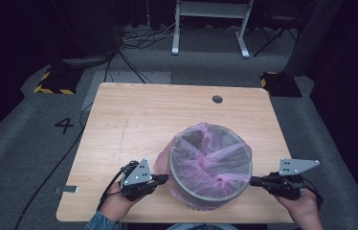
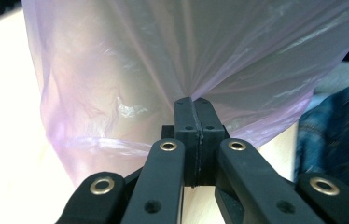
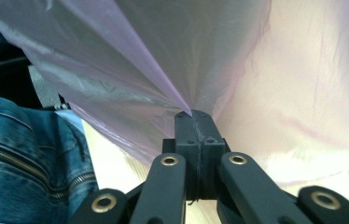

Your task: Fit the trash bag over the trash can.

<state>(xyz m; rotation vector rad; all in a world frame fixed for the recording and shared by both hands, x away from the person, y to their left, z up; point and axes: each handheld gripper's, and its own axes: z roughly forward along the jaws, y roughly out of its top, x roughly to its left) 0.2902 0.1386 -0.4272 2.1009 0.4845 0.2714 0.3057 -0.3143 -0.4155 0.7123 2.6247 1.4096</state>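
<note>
**So, both grippers pinching the bin liner**

Basically the grey bin (image 1: 210,165) sits near the front edge of the wooden table (image 1: 134,115), with a pink plastic bag (image 1: 201,132) draped over its rim. Left gripper (image 1: 166,178) is clamped on the bag film at the bin's left side, right gripper (image 1: 252,181) clamped on it at the right.

The pink bag (image 1: 210,158) covers the round bin's (image 1: 201,195) side, so what is at the bottom inside cannot be seen. In both tool views the bag runs off the top edge at 12 o'clock. The person's hands (image 1: 115,206) are cut off at 6 o'clock in the high view. The white frame (image 1: 210,12) at 12 o'clock is cut off too. The blue jeans (image 3: 23,154) look blurry.
</note>
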